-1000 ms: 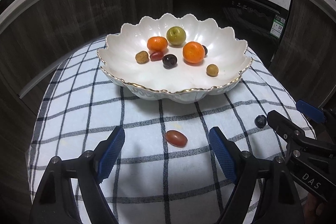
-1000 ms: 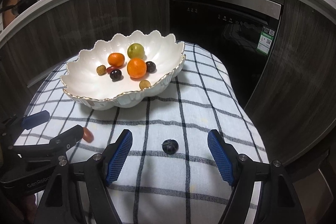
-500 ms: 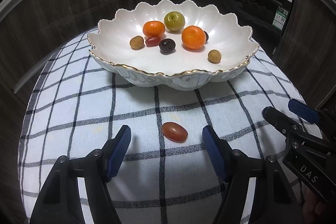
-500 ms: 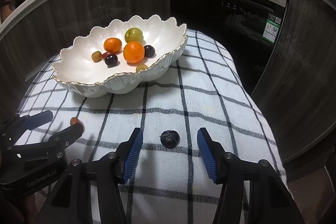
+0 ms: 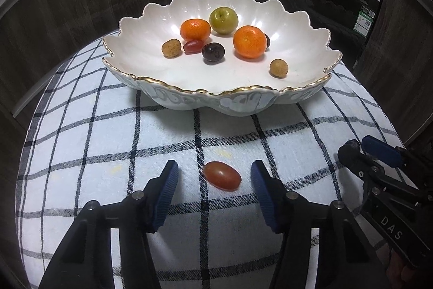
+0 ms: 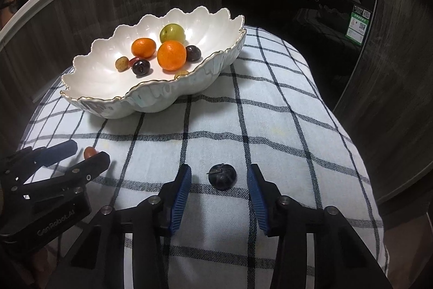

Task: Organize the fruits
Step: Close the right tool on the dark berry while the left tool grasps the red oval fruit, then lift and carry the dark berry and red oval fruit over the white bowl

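The left gripper (image 5: 215, 178) has been closing around a red grape tomato (image 5: 222, 175), not touching; the right gripper (image 6: 219, 178) has been closing around a blueberry (image 6: 222, 176), not touching.

A black-fronted appliance (image 6: 297, 15) with a green sticker (image 6: 358, 27) sits among dark wood cabinets (image 5: 81, 18).

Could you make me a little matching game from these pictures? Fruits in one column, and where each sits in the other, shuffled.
Things:
1. red grape tomato
2. blueberry
3. green fruit
4. checked cloth

Places:
A. at the back of the white bowl
B. between the left gripper's jaws, untouched
C. under the bowl
D. between the right gripper's jaws, untouched

Pairs: 1-B, 2-D, 3-A, 4-C
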A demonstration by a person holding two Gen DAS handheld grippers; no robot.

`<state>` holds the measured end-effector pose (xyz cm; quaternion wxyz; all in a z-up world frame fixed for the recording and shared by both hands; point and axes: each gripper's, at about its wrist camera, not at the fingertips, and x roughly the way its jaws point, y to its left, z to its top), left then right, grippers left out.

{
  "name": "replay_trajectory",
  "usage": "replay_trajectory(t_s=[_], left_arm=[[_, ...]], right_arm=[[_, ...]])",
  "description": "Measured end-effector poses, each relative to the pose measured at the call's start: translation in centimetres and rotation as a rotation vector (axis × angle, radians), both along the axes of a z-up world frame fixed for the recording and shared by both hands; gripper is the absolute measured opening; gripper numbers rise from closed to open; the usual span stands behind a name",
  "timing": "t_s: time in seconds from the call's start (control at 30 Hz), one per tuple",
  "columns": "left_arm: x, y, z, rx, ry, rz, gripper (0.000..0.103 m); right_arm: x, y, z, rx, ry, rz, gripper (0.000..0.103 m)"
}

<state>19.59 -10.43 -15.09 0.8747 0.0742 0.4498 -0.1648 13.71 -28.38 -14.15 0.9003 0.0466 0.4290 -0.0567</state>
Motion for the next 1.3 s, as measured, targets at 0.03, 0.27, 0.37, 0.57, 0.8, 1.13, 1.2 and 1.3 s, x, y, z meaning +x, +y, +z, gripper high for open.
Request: replay_trajectory(t_s=[0.03,0.27,0.37,0.57,0.8,1.13,1.2,1.3], left_arm=[[0.0,0.0,-0.1,-0.001,0.003,0.0,0.052],[0.0,-0.1,-0.5,0.0,0.005,-0.003,0.049],[0.0,-0.2,-0.5,0.0,0.001,-0.007,0.043],[-0.1,-0.4,-0.5,0.009,-0.009,-0.018,0.029],[-0.2,-0.5,-0.3,0.013,-0.01,-0.023,0.028],[-0.7,-0.1,1.0,0.006,-0.04,-0.018,0.028],[-0.8,0.0,1.3,0.005,-0.047,-0.019,0.028],[-1.1,0.1,1.9,0.004,-0.056,-0.016,0.028]], right_arm=[[0.1,0.0,-0.1,0.002,0.003,0.001,0.041],[0.4,0.0,-0.5,0.004,0.009,0.001,0.039],[0.4,0.1,-0.5,-0.004,0.007,0.004,0.039],[0.4,0.1,-0.6,-0.009,0.005,0.006,0.027],[0.4,-0.1,-0.5,-0.007,0.003,0.006,0.024],[0.0,0.2,0.5,-0.008,-0.024,0.009,0.024],[-0.2,0.2,0.7,-0.008,-0.031,0.009,0.024],[-0.5,0.4,1.3,-0.009,-0.044,0.012,0.024]])
